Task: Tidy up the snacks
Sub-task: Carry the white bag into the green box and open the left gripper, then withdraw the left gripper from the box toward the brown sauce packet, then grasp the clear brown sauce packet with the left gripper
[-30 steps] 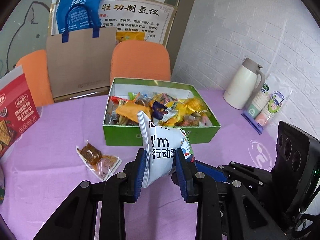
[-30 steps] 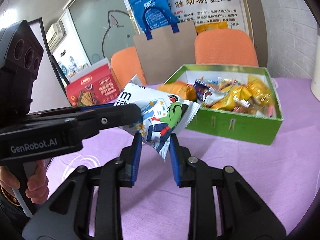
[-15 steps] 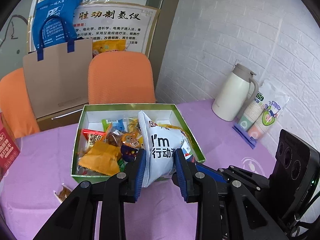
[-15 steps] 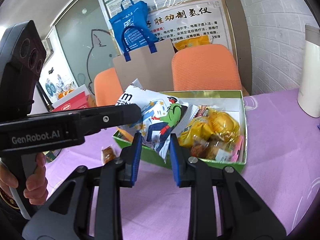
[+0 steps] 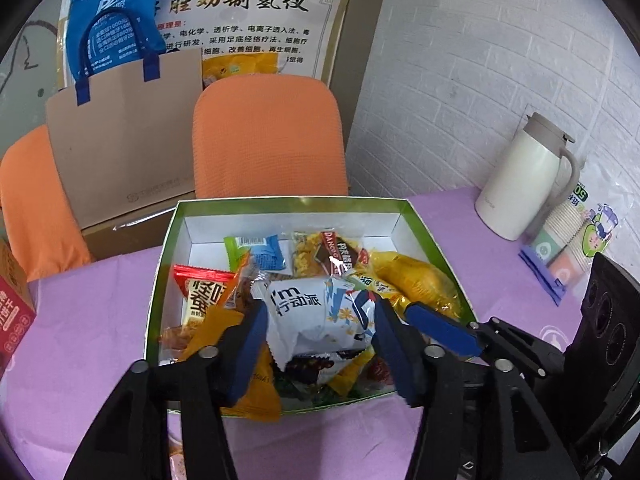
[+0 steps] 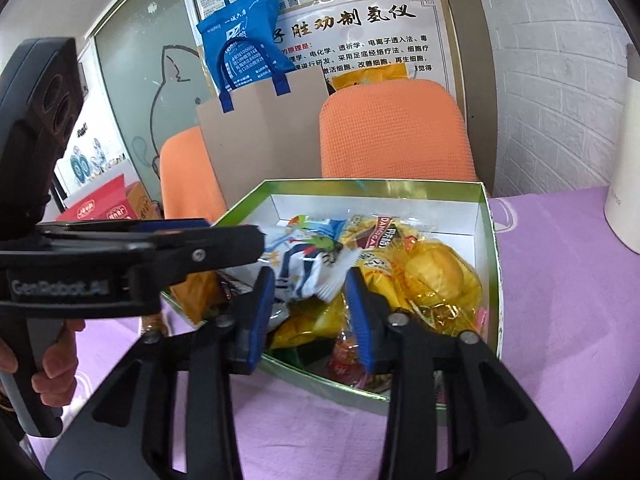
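Observation:
A white snack bag (image 5: 316,316) with blue print lies on top of the mixed snacks in the green box (image 5: 280,202). My left gripper (image 5: 320,332) straddles it with its jaws opening; the blue pads stand at the bag's two sides without squeezing it. In the right wrist view the same bag (image 6: 304,264) rests inside the box (image 6: 492,240), one corner between the spreading jaws of my right gripper (image 6: 310,300). Those jaws are opening too, and the pads are off the wrapper. The left gripper's fingers (image 6: 224,246) reach in from the left over the box's edge.
A white thermos (image 5: 524,184) and a pack of paper cups (image 5: 572,240) stand at the right on the purple tablecloth (image 5: 88,320). A red carton (image 5: 12,312) sits at the left edge. Orange chairs (image 5: 268,136) and a brown paper bag (image 5: 128,132) are behind the box. A hand (image 6: 52,368) grips the left gripper's handle.
Both grippers carried the white bag forward over the green box. Their jaws, shut on the bag before, have spread, and the bag now lies flat on the snacks inside.

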A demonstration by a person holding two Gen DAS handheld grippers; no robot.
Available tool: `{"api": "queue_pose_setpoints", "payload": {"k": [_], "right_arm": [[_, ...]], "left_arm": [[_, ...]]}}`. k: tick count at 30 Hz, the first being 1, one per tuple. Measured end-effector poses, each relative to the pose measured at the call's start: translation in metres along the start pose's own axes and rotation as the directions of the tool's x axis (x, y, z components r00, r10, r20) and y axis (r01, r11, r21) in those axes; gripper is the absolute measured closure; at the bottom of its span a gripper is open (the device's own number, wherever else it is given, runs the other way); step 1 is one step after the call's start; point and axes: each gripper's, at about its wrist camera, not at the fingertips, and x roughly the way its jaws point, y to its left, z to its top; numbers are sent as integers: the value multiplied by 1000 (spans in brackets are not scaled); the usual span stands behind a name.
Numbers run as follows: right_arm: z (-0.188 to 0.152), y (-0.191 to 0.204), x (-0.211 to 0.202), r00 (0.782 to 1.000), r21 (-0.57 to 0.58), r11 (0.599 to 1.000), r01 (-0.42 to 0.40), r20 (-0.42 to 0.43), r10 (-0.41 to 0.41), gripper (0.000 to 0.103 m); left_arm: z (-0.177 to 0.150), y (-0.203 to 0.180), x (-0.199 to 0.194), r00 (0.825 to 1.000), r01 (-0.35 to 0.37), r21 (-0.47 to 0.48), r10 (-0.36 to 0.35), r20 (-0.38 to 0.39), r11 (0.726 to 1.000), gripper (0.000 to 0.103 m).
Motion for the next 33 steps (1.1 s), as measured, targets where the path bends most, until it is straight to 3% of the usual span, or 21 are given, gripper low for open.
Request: {"api": "queue_pose_setpoints", "payload": {"k": [2,6,9,12,15,27,33], "right_arm": [[-2,1,-4,1000,0,1000,11,6,-11,41],[-4,7,-12,1000,-13,1000,10,14,-9,22],[-4,13,-18,1000,-19,1000,8,19,-8,18],[-6,18,-27,1000,-17,1000,1,21,0,0],[-10,23,-39,999,-17,999,-34,28,34,1],[-37,54,-64,998,-30,997,-68,6,68,1],[-60,65,-60,995,-17,996,-86,-55,85,1]], "left_arm": [[-5,5,-1,1000,-12,-10,13,9,1000,25],[-9,11,-8,999,-46,-21,46,23,999,17],[-12,11,-17,995,-91,-16,91,34,996,12],[-17,10,-32,985,-159,-16,159,64,987,0],[-23,11,-48,977,-195,-10,195,86,981,0],[-55,16,-99,972,-193,-28,195,133,981,0],[-77,50,-114,972,-192,-101,204,117,976,0]]}}
